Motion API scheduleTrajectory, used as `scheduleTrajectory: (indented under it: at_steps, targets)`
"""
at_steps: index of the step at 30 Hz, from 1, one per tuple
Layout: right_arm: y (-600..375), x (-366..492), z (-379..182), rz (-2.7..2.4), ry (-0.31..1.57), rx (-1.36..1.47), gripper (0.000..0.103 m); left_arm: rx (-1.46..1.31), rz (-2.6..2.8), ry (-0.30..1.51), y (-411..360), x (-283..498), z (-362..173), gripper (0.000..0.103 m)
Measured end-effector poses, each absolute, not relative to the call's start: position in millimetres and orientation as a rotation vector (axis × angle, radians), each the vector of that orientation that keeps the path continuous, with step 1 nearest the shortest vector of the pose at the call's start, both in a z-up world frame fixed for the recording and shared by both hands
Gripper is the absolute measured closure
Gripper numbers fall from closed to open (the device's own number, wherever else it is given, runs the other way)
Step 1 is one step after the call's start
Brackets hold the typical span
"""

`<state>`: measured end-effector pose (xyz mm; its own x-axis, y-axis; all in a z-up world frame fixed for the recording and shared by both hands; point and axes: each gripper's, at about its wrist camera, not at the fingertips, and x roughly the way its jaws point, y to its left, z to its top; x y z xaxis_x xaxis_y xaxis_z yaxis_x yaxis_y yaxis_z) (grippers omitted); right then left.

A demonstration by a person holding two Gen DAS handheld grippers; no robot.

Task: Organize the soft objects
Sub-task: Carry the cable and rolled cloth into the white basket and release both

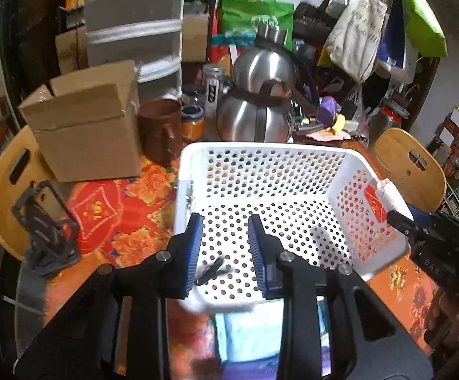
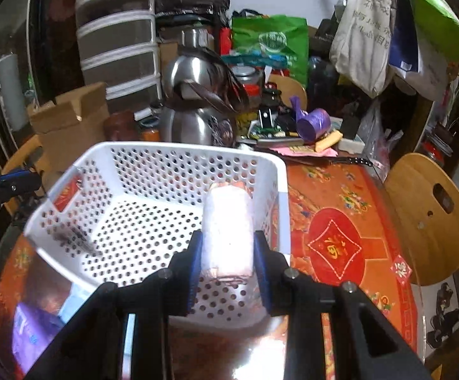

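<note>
A white perforated basket (image 1: 194, 155) stands on the red patterned tablecloth; it also shows in the right wrist view (image 2: 102, 150). My left gripper (image 1: 224, 253) is open and empty, over the basket's near left part, above a small black clip (image 1: 210, 272) on the basket floor. My right gripper (image 2: 228, 266) is shut on a white rolled soft cloth (image 2: 228, 231) and holds it over the basket's right side. The roll and right gripper show at the basket's right rim in the left wrist view (image 1: 388, 194).
A cardboard box (image 1: 87, 129), a brown mug (image 1: 159, 129) and steel kettles (image 1: 258, 107) crowd the table behind the basket. Wooden chairs (image 2: 432, 218) stand at both sides. A black stand (image 1: 45, 231) sits left. A purple roll (image 2: 313, 123) and clutter lie at the back right.
</note>
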<state>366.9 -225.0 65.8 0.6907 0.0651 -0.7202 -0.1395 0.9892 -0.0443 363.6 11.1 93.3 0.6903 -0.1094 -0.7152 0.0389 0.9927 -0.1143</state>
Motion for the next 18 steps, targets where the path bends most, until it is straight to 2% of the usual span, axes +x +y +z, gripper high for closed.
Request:
scheduleTrajectory:
  at_steps: [6,7,8,9,10,11,12,18]
  targets:
    - [-225.6,373.6,43.7,0.137,0.852,-0.109,0.073,-0.078,-0.106,0.852,-3.6,384.6,66.3,0.076]
    - [-225.9,373.8,41.8,0.14,0.856,-0.104,0.073,-0.082,-0.108,0.852,-3.5,383.6,64.4,0.075]
    - [-225.6,373.2,41.8,0.136,0.847,-0.102,0.071,-0.085,-0.107,0.852,-3.4,383.1,62.9,0.07]
    - [-225.5,371.6,43.4,0.133,0.829,-0.099,0.06,-0.084,-0.102,0.853,-3.4,382.0,61.0,0.064]
    - [-225.0,369.1,46.3,0.135,0.809,-0.095,0.05,-0.085,-0.099,0.851,-3.4,380.9,60.7,0.045]
    - [-224.2,366.5,49.1,0.133,0.792,-0.096,0.03,-0.086,-0.094,0.844,-3.2,378.8,61.0,0.028]
    - [-223.5,363.7,52.6,0.129,0.768,-0.102,0.019,-0.086,-0.089,0.837,-1.1,372.9,61.4,0.024]
    - [-227.5,359.2,60.0,0.124,0.749,-0.088,0.018,-0.058,-0.077,0.791,0.8,353.8,70.4,0.021]
